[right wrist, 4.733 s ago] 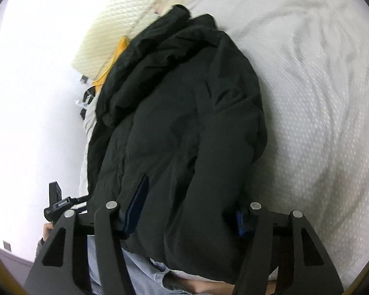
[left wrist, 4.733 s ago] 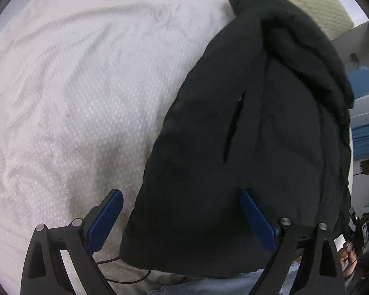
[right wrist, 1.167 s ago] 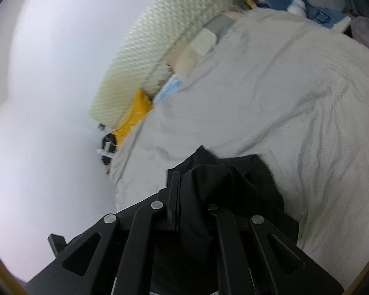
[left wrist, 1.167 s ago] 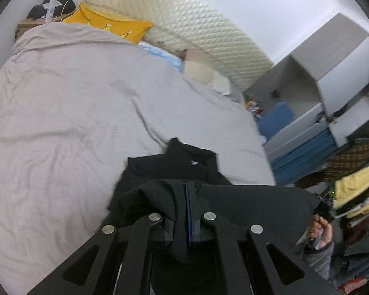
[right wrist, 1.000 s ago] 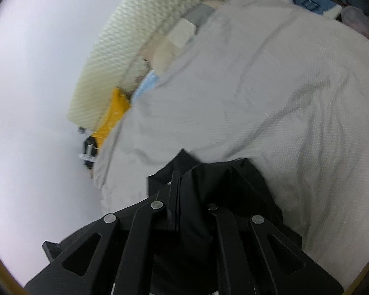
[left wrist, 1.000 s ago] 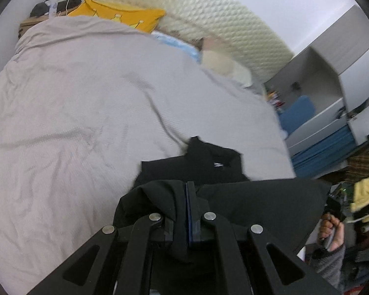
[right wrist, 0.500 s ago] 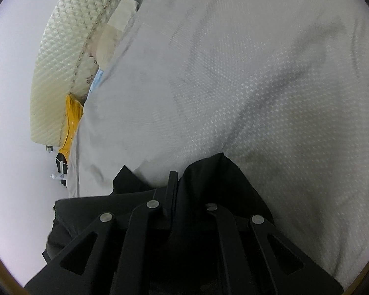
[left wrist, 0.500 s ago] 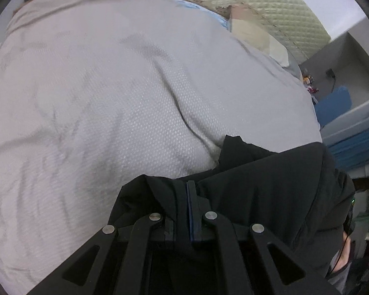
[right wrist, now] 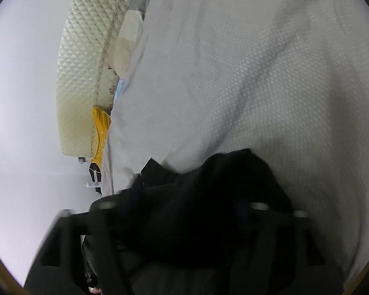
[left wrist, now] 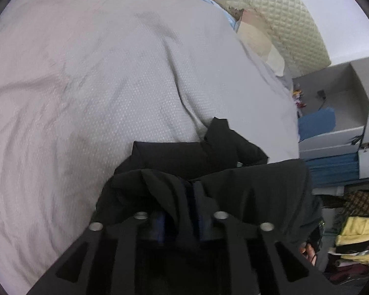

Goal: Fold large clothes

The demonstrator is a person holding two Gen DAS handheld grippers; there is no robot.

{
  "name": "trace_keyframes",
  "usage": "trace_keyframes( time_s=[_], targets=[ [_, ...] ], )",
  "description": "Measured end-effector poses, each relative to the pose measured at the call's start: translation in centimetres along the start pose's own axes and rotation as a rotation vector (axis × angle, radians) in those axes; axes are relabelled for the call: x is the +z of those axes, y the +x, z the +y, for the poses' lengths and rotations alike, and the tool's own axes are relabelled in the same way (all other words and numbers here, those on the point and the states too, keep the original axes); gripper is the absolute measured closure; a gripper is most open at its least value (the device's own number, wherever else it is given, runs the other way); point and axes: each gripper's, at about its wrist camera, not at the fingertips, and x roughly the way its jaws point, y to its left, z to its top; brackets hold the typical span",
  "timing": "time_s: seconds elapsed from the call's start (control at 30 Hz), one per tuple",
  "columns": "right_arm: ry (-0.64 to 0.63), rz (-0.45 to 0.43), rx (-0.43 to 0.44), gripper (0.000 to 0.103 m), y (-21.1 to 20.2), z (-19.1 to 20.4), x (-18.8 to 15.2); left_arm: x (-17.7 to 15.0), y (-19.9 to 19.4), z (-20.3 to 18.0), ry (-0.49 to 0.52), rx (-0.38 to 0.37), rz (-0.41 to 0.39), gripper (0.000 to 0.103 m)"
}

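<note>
A black padded jacket lies bunched on the grey bedcover at the near edge of the bed, its collar poking up towards the far side. My left gripper is low over it. Its jaws are opening, the blue pads stand a little apart, and a fold of jacket still hangs between them. In the right wrist view the jacket heaps over my right gripper. Those jaws are opening wide, blurred, with loose cloth between them, on the bedcover.
A cream quilted headboard and pillows line the far end of the bed, with a yellow cushion. White shelving, blue drawers and stacked clothes stand right of the bed. A person's hand shows nearby.
Both grippers have sunk towards the bed with the jacket. Each was shut on a fold of it; now both sets of jaws have parted, the right much wider, and the jacket rests on the cover.
</note>
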Motion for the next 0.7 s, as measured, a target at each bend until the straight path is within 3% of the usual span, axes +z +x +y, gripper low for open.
trace_keyframes(
  time_s=[0.13,0.17,0.33,0.43,0.53,0.7],
  targets=[
    [-0.082,-0.037,-0.058,0.026,-3.2,2.4,-1.1,-1.1,-4.3,-0.2,0.029,-0.018,-0.081,0.023],
    [-0.108,-0.062,-0.074,0.023,-4.3,3.0,-1.2,-1.4,-5.4,-0.4,0.041,-0.019,-0.111,0.02],
    [-0.284,-0.2,-0.186,0.017,-8.8,6.8,-2.8,-3.8,-10.9,-3.4,0.211,0.036,-0.296,0.02],
    [-0.409,-0.277,-0.215,0.015,-10.0,9.3,-4.7,-6.2,-11.6,-6.2,0.343,0.084,-0.375,0.02],
    [-0.605,-0.314,-0.226,0.009,-8.9,12.1,-8.7,-8.8,-9.6,-9.1,0.454,0.127,-0.42,0.02],
    [-0.838,-0.331,-0.246,0.007,-5.0,13.9,-14.3,-11.1,-3.6,-11.8,0.544,0.133,-0.392,0.02]
  ],
)
